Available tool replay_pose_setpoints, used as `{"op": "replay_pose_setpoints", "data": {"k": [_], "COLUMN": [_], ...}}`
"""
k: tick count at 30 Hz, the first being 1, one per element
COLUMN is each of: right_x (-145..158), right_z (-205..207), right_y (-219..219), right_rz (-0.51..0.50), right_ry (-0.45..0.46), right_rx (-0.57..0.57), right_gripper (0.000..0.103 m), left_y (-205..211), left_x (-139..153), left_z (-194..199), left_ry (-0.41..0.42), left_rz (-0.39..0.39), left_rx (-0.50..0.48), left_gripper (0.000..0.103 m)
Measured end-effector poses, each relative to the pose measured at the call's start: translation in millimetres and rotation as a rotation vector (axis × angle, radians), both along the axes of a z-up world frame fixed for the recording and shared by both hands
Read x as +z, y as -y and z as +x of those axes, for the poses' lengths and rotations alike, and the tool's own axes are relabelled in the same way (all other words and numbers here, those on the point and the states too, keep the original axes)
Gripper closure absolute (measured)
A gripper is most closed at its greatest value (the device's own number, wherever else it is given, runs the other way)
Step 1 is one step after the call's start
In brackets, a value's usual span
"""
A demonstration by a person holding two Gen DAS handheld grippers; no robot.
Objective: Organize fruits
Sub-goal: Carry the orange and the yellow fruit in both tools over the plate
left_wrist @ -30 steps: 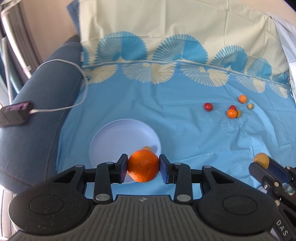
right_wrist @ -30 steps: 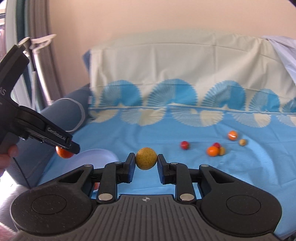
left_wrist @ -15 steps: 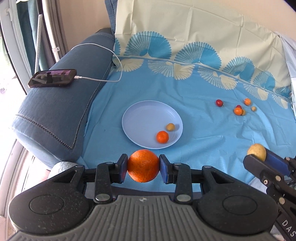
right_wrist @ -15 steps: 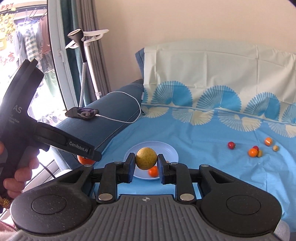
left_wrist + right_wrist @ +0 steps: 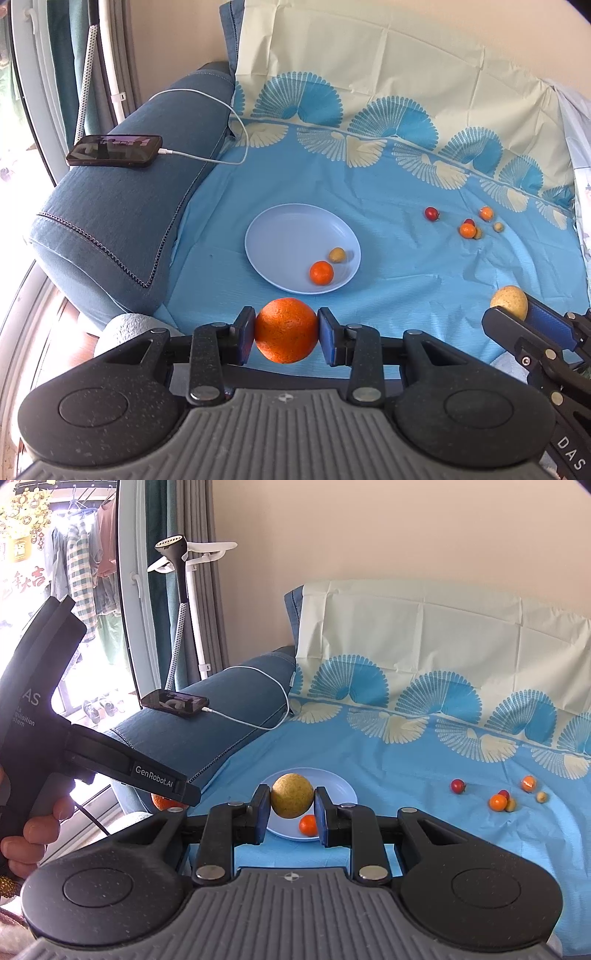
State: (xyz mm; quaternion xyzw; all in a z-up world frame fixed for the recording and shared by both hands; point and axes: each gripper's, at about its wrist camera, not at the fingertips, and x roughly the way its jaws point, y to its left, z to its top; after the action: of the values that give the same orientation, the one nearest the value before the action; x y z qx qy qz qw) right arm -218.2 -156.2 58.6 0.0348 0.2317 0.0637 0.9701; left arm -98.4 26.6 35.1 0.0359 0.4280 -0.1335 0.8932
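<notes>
Fruits lie in two groups on the blue sheet [image 5: 388, 291]: a small orange [image 5: 321, 272] and a yellowish one [image 5: 337, 254] sit in the pale plate [image 5: 280, 236], while six little ones [image 5: 467, 230] are scattered well to the right of the plate. Left gripper [image 5: 286, 336], nearer the camera than the plate, is clamped on a big orange [image 5: 286, 334]. Right gripper [image 5: 291, 809] is clamped on a yellow fruit [image 5: 291, 794], right of the plate in the left wrist view
</notes>
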Motion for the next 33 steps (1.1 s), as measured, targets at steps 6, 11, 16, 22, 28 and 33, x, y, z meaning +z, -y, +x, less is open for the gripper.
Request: {"op": "replay_pose_setpoints", "data": {"k": [6, 11, 16, 22, 28, 33], "right_x": [0, -1, -2, -4, -10, -16], "right_z": [-1, -1, 2, 9, 15, 22], "right_y": [-2, -2, -2, -4, -2, -1], "right_rz": [-0.002, 0.000, 0.008, 0.013, 0.018, 0.021], "right_ry": [0.000, -0.002, -0.013, -0.030, -0.052, -0.075], "right_rx": [-0.005, -0.005, -0.010, -0.015, -0.015, -0.021], "right_gripper": [0.076, 0.076, 0.076, 0.076, 0.076, 0.076], "left_y": [0, 1, 2, 4, 5, 8], "left_x": [0, -1, -4, -11, -20, -25], "left_z": [0, -1, 2, 11, 20, 30], "left_ry": [0.001, -0.002, -0.012, -0.032, -0.052, -0.068], "left_rz": [0.001, 0.002, 0.005, 0.010, 0.016, 0.020], "left_rx": [-0.001, -0.002, -0.003, -0.001, 0.000, 0.001], "left_gripper": [0.063, 0.063, 0.063, 0.063, 0.063, 0.063]}}
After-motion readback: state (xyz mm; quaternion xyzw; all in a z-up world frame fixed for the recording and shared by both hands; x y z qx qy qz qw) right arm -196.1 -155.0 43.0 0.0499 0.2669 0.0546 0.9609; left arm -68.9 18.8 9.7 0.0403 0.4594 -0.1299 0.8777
